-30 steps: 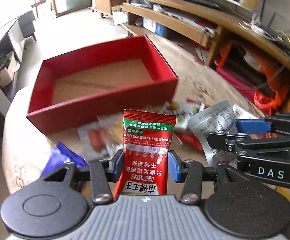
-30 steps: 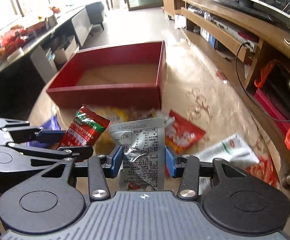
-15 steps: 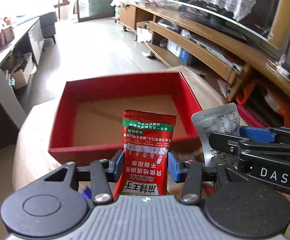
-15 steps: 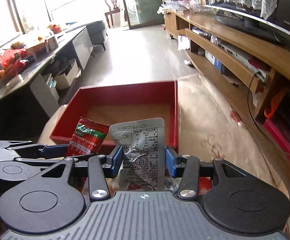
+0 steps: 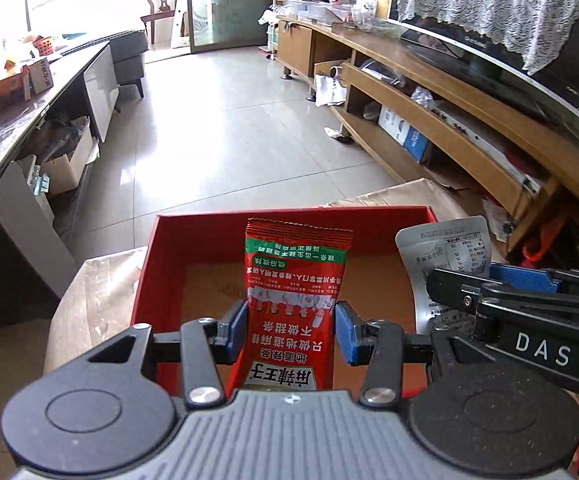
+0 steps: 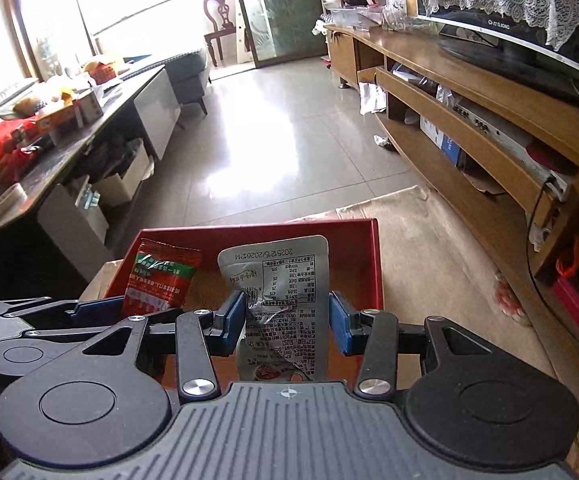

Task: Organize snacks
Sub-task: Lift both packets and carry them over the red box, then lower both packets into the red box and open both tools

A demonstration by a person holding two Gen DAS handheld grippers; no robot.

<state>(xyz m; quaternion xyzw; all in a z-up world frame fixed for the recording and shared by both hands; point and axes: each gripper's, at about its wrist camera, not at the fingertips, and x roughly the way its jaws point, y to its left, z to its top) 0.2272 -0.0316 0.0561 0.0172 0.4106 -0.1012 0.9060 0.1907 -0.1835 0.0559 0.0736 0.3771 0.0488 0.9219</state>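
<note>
The left hand-held gripper (image 5: 291,330) is closed on a red snack packet (image 5: 295,280), its blue pads pinching the two side edges at mid-height. The right hand-held gripper (image 6: 287,322) clamps a silver foil pouch (image 6: 285,280) the same way. Both packets stand upright at lower centre of their frames, held over the open red box (image 5: 209,228), whose bare brown cardboard floor shows behind them. The packets look light, thin and soft; the foil is creased and crinkled where it is squeezed, so it probably buckles easily. Glossy film may slip, so a hold across the flat body near the sealed edge seems safest. The box has stiff, straight walls.
</note>
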